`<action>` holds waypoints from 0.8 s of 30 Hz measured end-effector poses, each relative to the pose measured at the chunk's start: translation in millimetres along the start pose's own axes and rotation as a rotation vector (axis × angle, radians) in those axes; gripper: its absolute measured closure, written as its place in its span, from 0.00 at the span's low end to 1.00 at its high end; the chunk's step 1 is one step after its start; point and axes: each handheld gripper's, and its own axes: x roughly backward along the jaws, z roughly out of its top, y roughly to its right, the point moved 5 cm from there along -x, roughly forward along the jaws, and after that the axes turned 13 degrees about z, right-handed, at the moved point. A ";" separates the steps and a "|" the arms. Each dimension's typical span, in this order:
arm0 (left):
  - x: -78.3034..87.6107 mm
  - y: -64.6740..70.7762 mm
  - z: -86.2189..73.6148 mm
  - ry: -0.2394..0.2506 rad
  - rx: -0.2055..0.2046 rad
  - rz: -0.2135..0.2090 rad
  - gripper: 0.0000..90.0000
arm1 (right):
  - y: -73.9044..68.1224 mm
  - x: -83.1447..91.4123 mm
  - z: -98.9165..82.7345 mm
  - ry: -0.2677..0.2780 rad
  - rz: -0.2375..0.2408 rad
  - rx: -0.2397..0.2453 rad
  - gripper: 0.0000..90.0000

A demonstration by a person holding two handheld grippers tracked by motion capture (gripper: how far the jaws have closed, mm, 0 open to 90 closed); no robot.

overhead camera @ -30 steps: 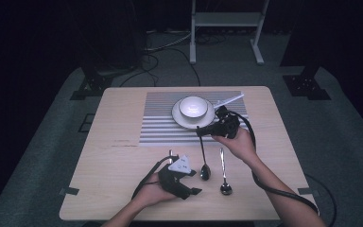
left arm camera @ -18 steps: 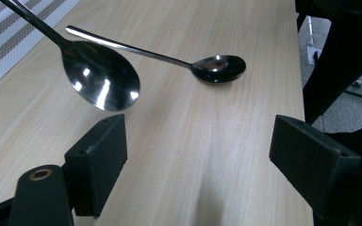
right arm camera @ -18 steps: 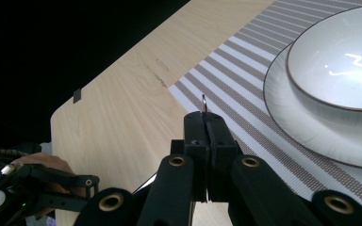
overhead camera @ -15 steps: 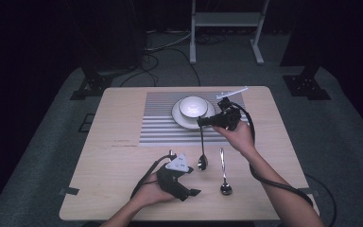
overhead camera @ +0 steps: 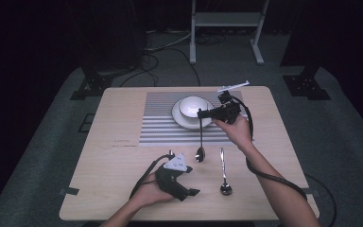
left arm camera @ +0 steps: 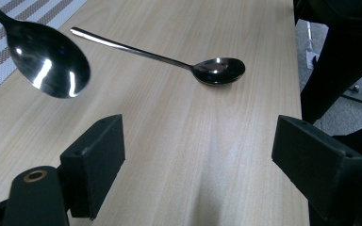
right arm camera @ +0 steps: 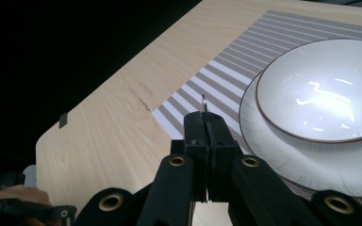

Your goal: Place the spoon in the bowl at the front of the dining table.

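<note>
My right gripper is shut on the handle tip of a spoon. That spoon hangs straight down, its bowl just above the wood near the placemat's front edge. A second spoon lies flat on the table to its right. My left gripper rests near the front edge, pointing at both spoons. Its jaws have just been opening and stand wide with nothing between them. A white bowl sits on a white plate.
A grey-and-white striped placemat lies under the plate at the far middle of the wooden table. A metal stand and cables sit on the dark floor behind.
My right hand has risen and drifted toward the far side, carrying the hanging spoon up from the table. The left hand has stayed where it was.
</note>
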 end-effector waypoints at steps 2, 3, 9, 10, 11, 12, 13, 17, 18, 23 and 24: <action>0.2 -0.1 -0.1 0.001 -0.001 0.000 0.19 | 2.1 0.4 2.8 0.010 -0.002 -0.005 0.98; 0.3 -0.2 -0.2 -0.001 -0.004 -0.001 0.19 | 2.8 0.3 3.8 0.013 -0.001 -0.009 0.98; -1.0 0.7 -0.8 -0.003 -0.008 -0.002 0.19 | 8.2 0.6 10.5 0.032 -0.009 -0.015 0.98; -1.2 0.9 -0.8 -0.004 -0.008 -0.002 0.19 | 9.1 1.1 11.6 0.037 -0.012 -0.017 0.98; -1.5 1.1 -0.8 -0.002 -0.006 -0.001 0.19 | 10.3 1.8 13.2 0.042 -0.014 -0.018 0.98; -1.5 1.1 -0.9 -0.003 -0.007 -0.001 0.19 | 11.1 2.2 14.5 0.047 -0.013 -0.021 0.98; -1.5 1.3 -1.0 -0.003 -0.006 -0.001 0.19 | 11.4 2.6 15.5 0.050 -0.013 -0.025 0.98; -1.7 1.2 -1.4 -0.004 -0.008 0.001 0.19 | 13.5 4.1 20.7 0.061 -0.021 -0.022 0.98; -1.7 1.3 -1.4 -0.004 -0.009 0.001 0.19 | 14.2 4.1 22.0 0.065 -0.024 -0.025 0.98; -1.4 1.7 -1.4 -0.001 -0.009 0.004 0.19 | 17.2 5.0 27.0 0.078 -0.027 -0.031 0.98; -1.3 1.5 -1.5 -0.001 -0.010 0.004 0.19 | 17.7 4.9 27.7 0.081 -0.026 -0.034 0.98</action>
